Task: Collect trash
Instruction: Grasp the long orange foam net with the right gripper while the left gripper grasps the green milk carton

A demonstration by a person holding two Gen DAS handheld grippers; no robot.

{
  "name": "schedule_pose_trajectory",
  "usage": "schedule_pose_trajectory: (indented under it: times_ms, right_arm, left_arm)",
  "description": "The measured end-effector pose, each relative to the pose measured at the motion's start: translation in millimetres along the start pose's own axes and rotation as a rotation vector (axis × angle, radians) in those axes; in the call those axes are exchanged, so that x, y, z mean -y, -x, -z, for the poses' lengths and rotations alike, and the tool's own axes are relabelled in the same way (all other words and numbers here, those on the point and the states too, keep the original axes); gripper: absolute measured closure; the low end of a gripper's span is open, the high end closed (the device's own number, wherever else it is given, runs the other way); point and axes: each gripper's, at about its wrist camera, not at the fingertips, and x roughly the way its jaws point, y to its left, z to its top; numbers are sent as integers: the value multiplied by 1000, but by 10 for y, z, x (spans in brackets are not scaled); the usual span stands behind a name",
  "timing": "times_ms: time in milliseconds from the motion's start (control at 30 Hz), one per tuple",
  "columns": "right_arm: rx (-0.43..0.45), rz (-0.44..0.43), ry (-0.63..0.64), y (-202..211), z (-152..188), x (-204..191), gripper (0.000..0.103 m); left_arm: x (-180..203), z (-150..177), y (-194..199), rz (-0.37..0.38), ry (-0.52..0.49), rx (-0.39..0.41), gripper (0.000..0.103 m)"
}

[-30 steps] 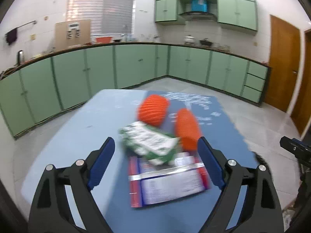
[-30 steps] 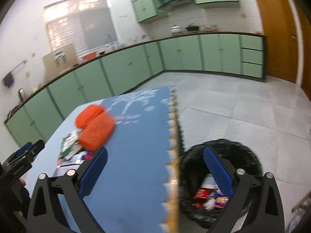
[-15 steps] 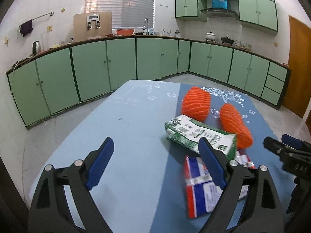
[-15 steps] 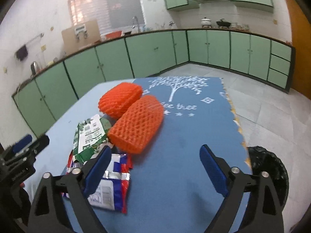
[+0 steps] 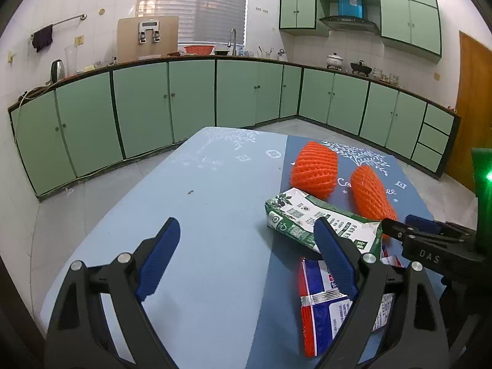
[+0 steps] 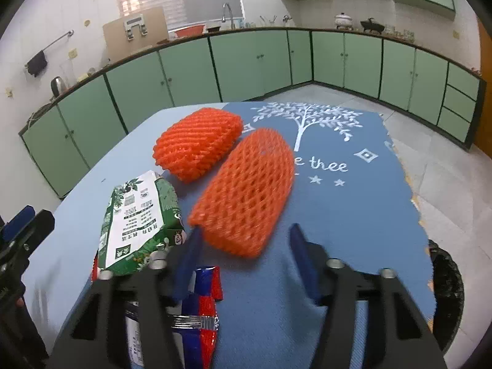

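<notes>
The nearer orange foam net [image 6: 244, 193] is a soft mesh sleeve, flattened and open at its near end. It lies at the centre of the right wrist view on the dark blue half of the desk [image 6: 338, 215], its long axis running from lower left to upper right. A second orange net [image 6: 196, 143] lies just beyond it at upper left, angled much the same way. Left of them a green and white carton [image 6: 138, 221] lies flat, its near end resting on a red, white and blue wrapper [image 6: 203, 307].

The right tool [image 6: 243, 261] is closing, its blue fingers on either side of the nearer net's open end, not yet pressing it. The left tool [image 5: 246, 261] stands wide open over bare light blue desk and holds nothing.

A black-lined bin [image 6: 446, 295] stands on the floor at lower right. Green cabinets [image 5: 190, 98] line the kitchen walls beneath a window [image 5: 196, 3].
</notes>
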Motion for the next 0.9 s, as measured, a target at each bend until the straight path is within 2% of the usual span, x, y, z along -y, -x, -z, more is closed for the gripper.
schedule_pose_trajectory:
  times_ms: [33, 100, 167, 333, 533, 733, 900]
  right_arm:
    - [-9, -19, -2, -15, 3, 9, 65]
    - [-14, -41, 4, -26, 4, 14, 87]
    - [-7, -50, 12, -5, 10, 7, 95]
    - [36, -54, 13, 163, 15, 67, 98]
    - [77, -21, -25, 464, 74, 327, 98]
    - [91, 21, -85, 661, 188, 666, 98]
    - [99, 24, -91, 684, 210, 727, 98]
  left_arm:
    - [5, -4, -4, 2, -1, 0, 17]
    - [30, -4, -12, 5, -5, -2, 17]
    - [70, -4, -10, 16, -9, -3, 17]
    - [258, 26, 18, 71, -14, -18, 17]
    - [537, 89, -37, 129, -30, -41, 17]
    - [808, 55, -192, 124, -49, -53, 17]
    - [994, 1, -392, 90, -40, -86, 17]
